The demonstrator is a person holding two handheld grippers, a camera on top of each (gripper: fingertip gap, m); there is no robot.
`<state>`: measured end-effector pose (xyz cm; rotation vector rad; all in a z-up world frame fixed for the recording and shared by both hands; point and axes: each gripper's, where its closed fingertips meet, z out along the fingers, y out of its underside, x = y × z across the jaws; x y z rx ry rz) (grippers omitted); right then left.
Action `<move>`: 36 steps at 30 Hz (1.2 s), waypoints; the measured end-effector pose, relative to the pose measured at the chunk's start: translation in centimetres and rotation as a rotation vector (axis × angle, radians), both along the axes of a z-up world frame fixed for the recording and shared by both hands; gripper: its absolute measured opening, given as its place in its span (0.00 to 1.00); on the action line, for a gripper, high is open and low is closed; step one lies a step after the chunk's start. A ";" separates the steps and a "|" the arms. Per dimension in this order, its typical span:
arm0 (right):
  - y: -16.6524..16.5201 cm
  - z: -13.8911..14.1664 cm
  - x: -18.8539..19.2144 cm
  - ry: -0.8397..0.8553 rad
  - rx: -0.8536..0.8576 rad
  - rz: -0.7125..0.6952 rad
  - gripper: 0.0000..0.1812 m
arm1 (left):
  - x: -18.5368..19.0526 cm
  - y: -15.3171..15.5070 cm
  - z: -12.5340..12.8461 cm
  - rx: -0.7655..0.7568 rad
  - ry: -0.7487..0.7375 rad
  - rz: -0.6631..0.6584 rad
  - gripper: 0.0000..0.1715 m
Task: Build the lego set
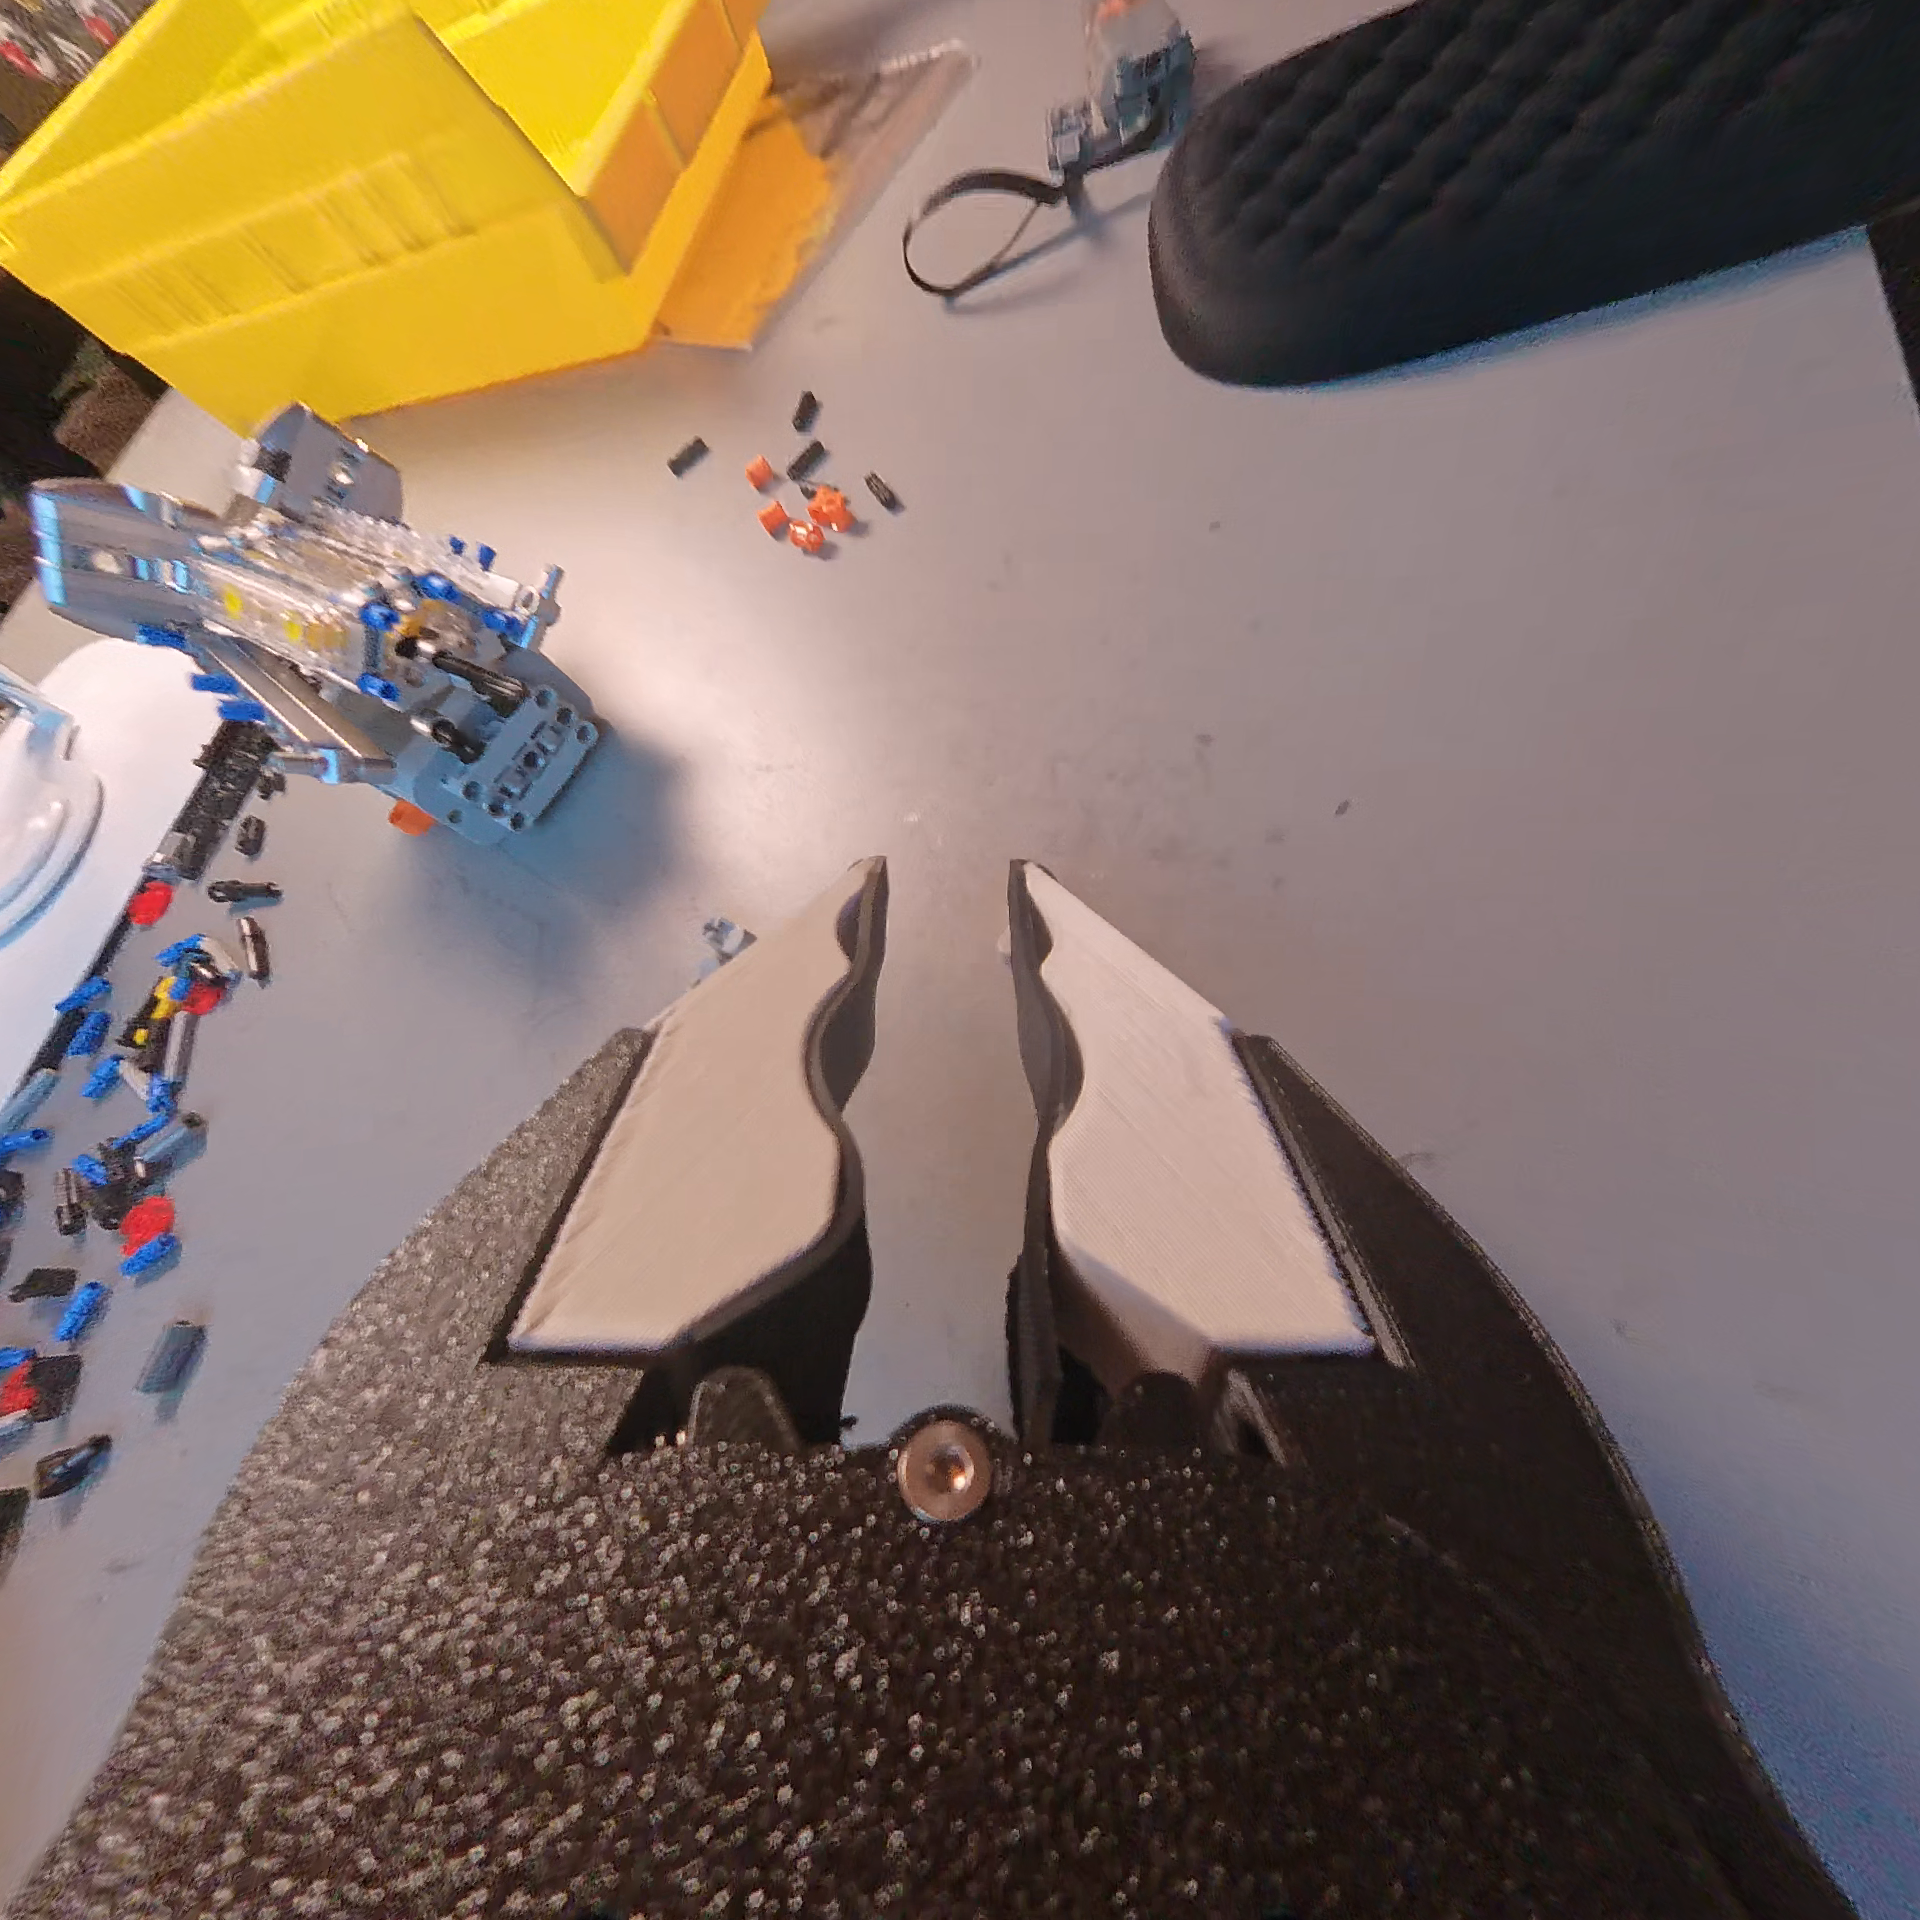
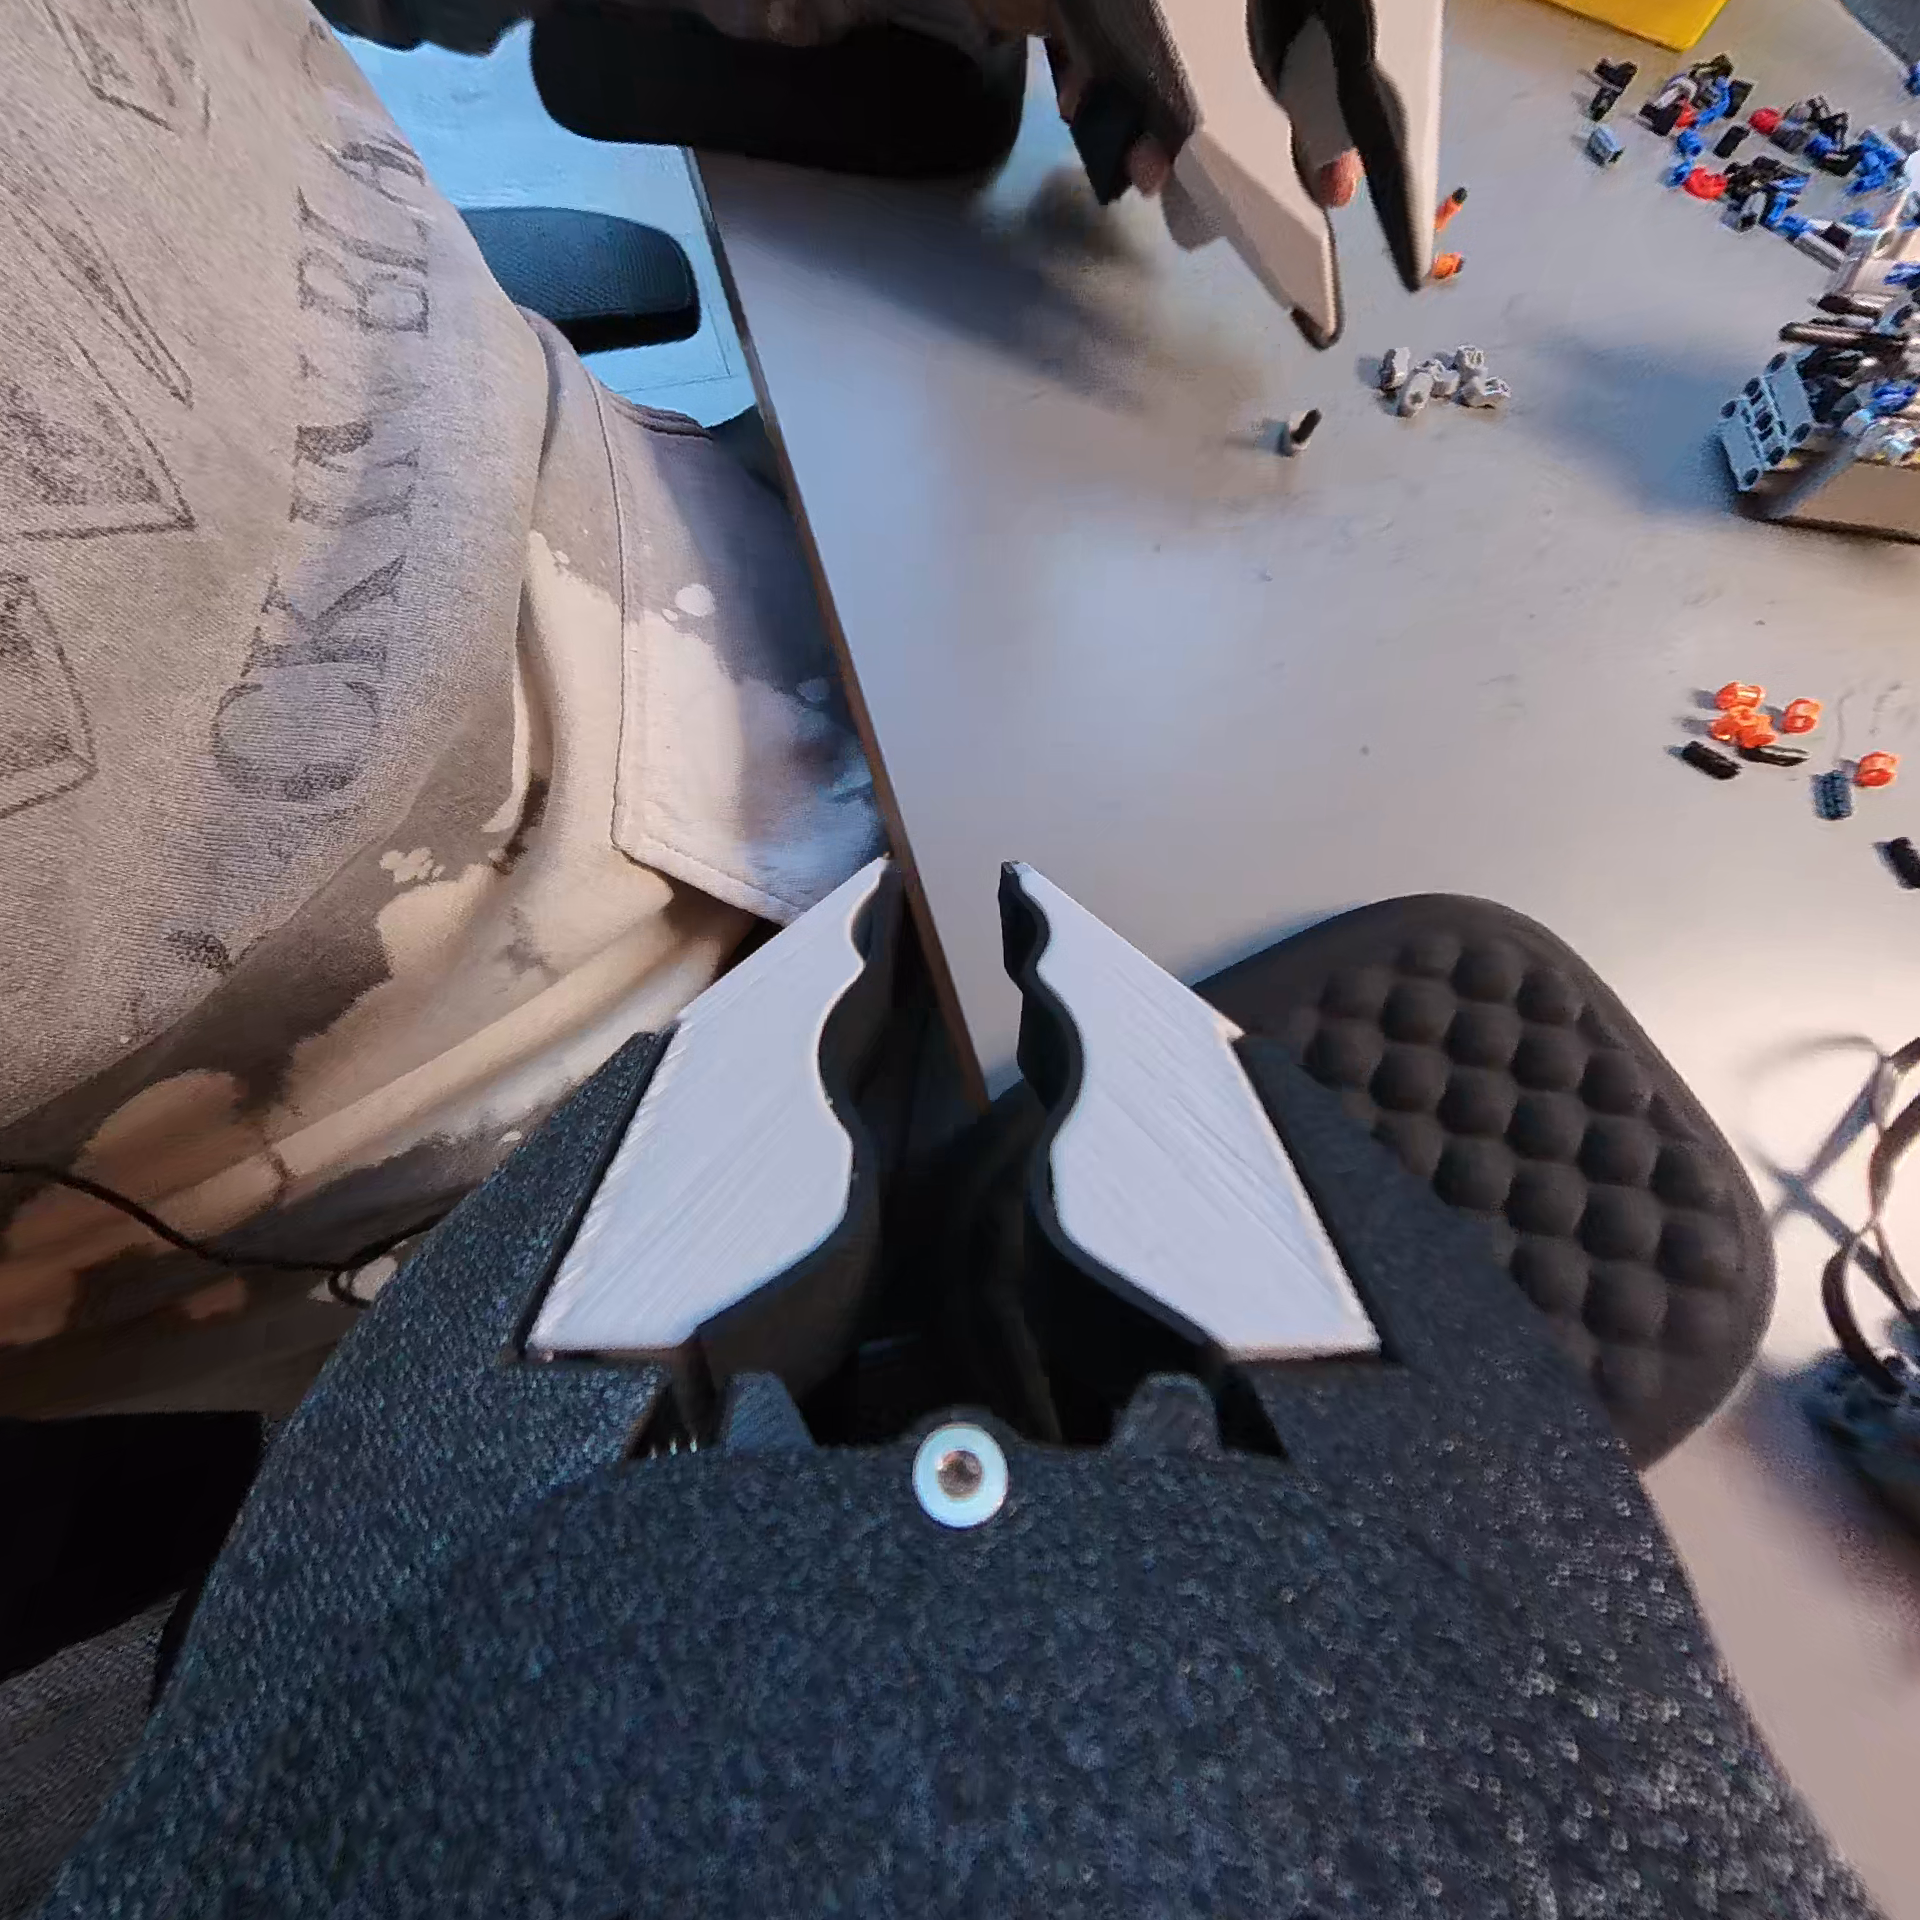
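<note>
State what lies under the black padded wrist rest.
The black padded wrist rest lies directly on the grey table. Only bare tabletop shows around its edge; anything beneath the pad is covered.

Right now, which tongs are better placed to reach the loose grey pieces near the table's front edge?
Left, probably: the left tongs hang open just above the grey pieces, while the right tongs sit at the table edge beside the black pad.

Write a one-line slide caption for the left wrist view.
Open left gripper hovers over a grey table, near a partly built brick model and scattered small parts.
</note>
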<state>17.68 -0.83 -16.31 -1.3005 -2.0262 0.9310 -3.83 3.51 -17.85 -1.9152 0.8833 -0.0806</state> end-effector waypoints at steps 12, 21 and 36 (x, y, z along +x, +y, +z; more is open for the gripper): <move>-6.0 -2.7 3.8 -0.009 -0.098 0.017 0.10 | 12.2 -9.4 5.6 0.068 -0.226 -0.206 0.15; -11.2 -3.5 8.9 0.043 -0.121 -0.048 0.10 | 21.0 -22.1 -2.3 -0.363 -0.343 -0.302 0.19; -14.6 -3.5 12.9 0.169 -0.236 -0.419 0.11 | 25.1 -32.9 -8.0 -0.381 -0.503 -0.108 0.19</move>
